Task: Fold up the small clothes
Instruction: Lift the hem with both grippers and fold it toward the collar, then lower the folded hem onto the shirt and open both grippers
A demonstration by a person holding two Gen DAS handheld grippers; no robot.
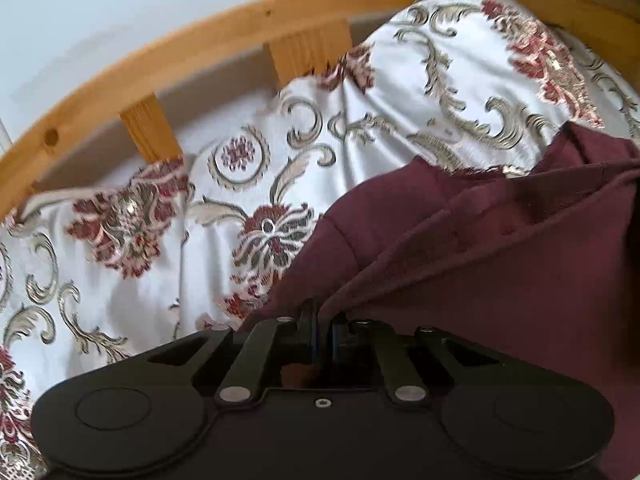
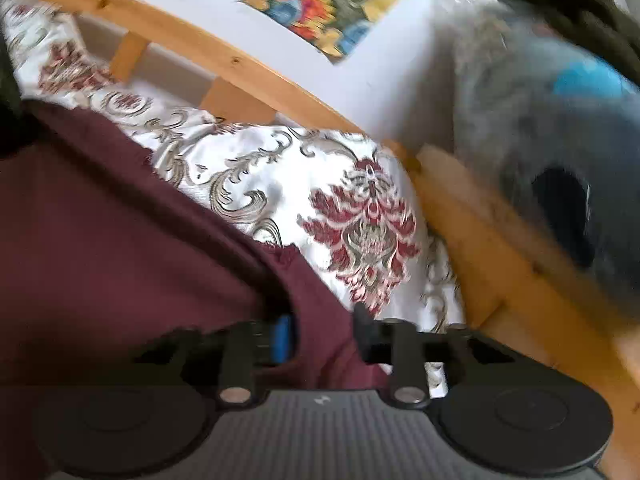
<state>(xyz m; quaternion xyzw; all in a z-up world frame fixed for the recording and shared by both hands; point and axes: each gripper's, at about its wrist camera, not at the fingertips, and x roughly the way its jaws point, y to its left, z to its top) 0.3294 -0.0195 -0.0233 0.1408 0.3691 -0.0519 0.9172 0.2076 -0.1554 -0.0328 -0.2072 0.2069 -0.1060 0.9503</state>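
A dark maroon garment (image 1: 500,248) lies on a white bedspread with red and gold flowers (image 1: 200,184). My left gripper (image 1: 322,328) is shut on the garment's near edge, and the cloth bunches into folds at the jaws. In the right wrist view the same maroon garment (image 2: 100,220) fills the left side. My right gripper (image 2: 324,332) has its jaws partly apart with a fold of the maroon cloth between the blue-padded finger (image 2: 284,336) and the black finger (image 2: 362,332). That view is blurred.
A wooden bed rail with slats (image 1: 224,36) runs along the far side, against a white wall. In the right wrist view the rail (image 2: 492,256) runs along the right of the bedspread (image 2: 320,184). A grey furry object with a dark opening (image 2: 560,160) sits on it. A colourful poster (image 2: 328,4) hangs on the wall.
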